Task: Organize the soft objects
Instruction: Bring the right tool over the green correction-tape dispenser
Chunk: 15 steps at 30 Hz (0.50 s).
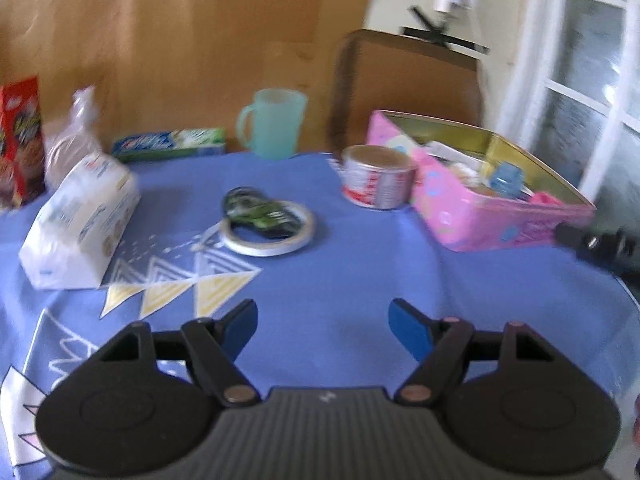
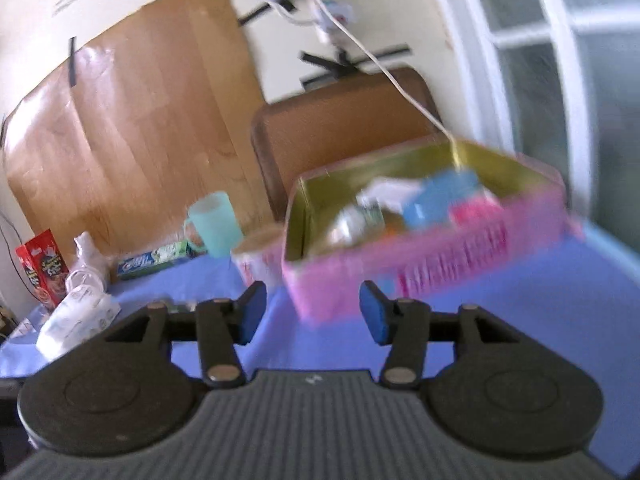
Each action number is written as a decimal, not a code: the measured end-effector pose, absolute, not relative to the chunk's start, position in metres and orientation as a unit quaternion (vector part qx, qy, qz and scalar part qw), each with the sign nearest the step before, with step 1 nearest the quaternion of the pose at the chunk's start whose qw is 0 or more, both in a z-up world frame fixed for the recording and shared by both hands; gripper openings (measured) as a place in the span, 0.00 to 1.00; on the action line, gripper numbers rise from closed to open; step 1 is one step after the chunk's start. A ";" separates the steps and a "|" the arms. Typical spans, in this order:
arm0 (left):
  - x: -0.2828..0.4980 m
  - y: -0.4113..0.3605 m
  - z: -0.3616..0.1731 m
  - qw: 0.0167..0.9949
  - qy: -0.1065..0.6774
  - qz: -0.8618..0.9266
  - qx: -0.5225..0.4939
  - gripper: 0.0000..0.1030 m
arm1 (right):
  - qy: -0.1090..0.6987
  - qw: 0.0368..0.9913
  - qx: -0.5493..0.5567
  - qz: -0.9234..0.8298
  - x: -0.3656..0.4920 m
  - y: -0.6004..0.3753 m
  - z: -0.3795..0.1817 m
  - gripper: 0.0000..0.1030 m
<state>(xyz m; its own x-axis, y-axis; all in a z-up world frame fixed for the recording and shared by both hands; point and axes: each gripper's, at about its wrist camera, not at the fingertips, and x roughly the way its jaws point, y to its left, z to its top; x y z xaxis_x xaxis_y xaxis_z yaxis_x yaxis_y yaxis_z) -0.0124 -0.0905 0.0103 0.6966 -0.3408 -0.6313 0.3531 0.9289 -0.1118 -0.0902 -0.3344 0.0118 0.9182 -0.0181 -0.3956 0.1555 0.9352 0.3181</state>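
Two grippers are hovering over the blue tablecloth (image 1: 340, 272) – both with jaws apart, nothing between the pads. Left gripper (image 1: 322, 322) is sitting at bottom centre of its view, jaws fairly wide; right gripper (image 2: 313, 312) is at bottom centre of its own view, gap narrower, also empty.

The pink tin (image 1: 472, 216) is standing open at right of the left view, and centre-right in the right view (image 2: 400, 276), just beyond the right fingertips. It is holding the soft items – a blue piece (image 2: 436, 196), something pink, white bits; too blurred to name.

A white soft pack (image 1: 76, 224) is lying at left of the left view, on the cloth. A red box (image 1: 20, 140) is standing at the far left edge, a clear bag (image 1: 74, 140) beside it. A teal mug (image 1: 272, 124) is sitting upper centre, a blue-green flat box (image 1: 168, 144) to its left. A round can (image 1: 378, 178) is touching or just beside the tin's left end. A tape ring (image 1: 268, 228) is lying mid-frame, a dark green item (image 1: 256, 208) resting partly on it.
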 end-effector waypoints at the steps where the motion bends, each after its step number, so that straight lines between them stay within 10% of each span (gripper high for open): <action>1: -0.019 -0.094 0.012 0.921 0.338 -0.194 0.015 0.77 | 0.205 0.960 0.183 -0.045 -0.097 -0.332 0.010 0.53; 15: -0.085 -0.094 0.020 0.939 0.286 -0.181 0.053 0.91 | 0.177 0.965 0.189 -0.028 -0.147 -0.298 0.034 0.56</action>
<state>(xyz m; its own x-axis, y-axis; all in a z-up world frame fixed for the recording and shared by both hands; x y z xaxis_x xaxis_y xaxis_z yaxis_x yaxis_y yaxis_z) -0.0849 -0.0941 0.0198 0.7704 -0.3104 -0.5569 0.3713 0.9285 -0.0038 -0.1466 -0.2984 0.0337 0.9357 0.0127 -0.3526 0.1212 0.9270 0.3548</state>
